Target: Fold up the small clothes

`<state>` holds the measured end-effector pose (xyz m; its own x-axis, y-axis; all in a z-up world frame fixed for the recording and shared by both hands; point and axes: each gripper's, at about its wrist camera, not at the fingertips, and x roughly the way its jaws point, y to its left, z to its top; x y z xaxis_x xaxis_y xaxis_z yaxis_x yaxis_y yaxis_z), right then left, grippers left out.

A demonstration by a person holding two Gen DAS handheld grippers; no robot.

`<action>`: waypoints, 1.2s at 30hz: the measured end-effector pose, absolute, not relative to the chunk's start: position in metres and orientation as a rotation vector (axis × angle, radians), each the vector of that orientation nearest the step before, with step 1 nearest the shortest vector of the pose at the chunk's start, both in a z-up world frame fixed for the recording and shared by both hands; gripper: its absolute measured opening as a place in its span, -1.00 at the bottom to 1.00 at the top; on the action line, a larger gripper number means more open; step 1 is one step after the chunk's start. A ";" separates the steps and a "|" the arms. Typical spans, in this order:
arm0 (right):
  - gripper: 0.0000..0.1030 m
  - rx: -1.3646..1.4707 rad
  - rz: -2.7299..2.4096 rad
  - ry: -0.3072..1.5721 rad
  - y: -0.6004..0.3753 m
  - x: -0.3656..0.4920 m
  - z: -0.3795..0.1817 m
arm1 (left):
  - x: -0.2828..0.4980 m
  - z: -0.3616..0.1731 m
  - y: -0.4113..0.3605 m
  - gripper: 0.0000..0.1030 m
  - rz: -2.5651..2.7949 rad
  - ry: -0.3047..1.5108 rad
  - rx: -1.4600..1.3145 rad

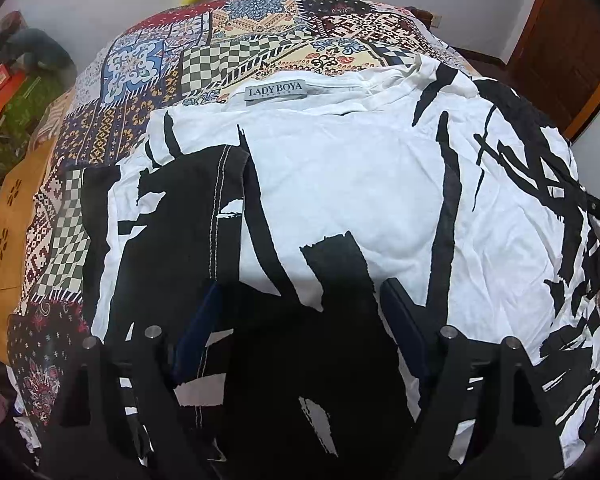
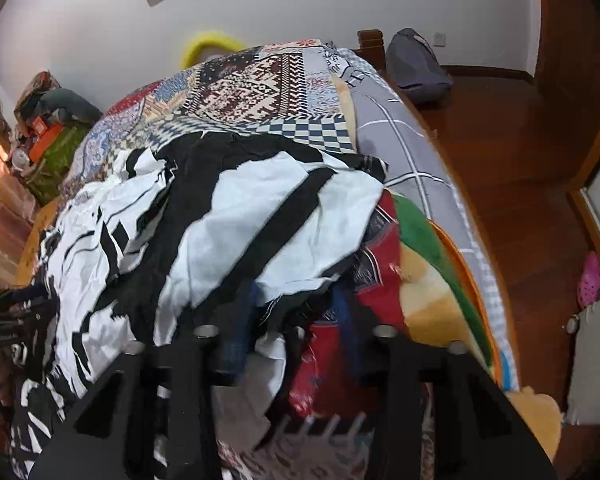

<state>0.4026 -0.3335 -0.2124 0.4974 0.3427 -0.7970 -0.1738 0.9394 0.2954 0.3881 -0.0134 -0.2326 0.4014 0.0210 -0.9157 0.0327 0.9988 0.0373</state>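
Note:
A white shirt with black brush-stroke print (image 1: 340,184) lies on the patchwork bedspread (image 1: 204,40), collar and grey "LADY BOYA" label (image 1: 276,91) at the far end. Its left side is folded inward, showing a black stitched hem (image 1: 220,208). My left gripper (image 1: 300,308) hovers open just above the shirt's near part, fingers wide apart. In the right wrist view the same shirt (image 2: 236,220) is bunched up, its right edge lifted. My right gripper (image 2: 292,320) is shut on that edge, with cloth pinched between its fingers.
The bed's right edge (image 2: 432,168) drops to a wooden floor (image 2: 520,152). A colourful blanket (image 2: 420,272) lies under the shirt. A grey backpack (image 2: 416,64) stands by the wall. Clutter (image 1: 16,92) lies left of the bed. A wooden door (image 1: 564,40) is far right.

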 end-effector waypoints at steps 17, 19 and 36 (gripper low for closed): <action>-0.93 0.198 0.436 0.797 -0.298 0.389 -0.114 | 0.367 -0.179 0.007 0.58 -0.016 1.055 -0.007; -0.93 0.185 0.476 0.780 -0.278 0.390 -0.104 | 0.363 -0.172 0.013 0.58 -0.016 1.043 -0.017; -0.82 -0.037 0.630 1.050 -0.141 0.399 -0.191 | 0.342 -0.169 0.038 0.58 -0.009 1.061 -0.047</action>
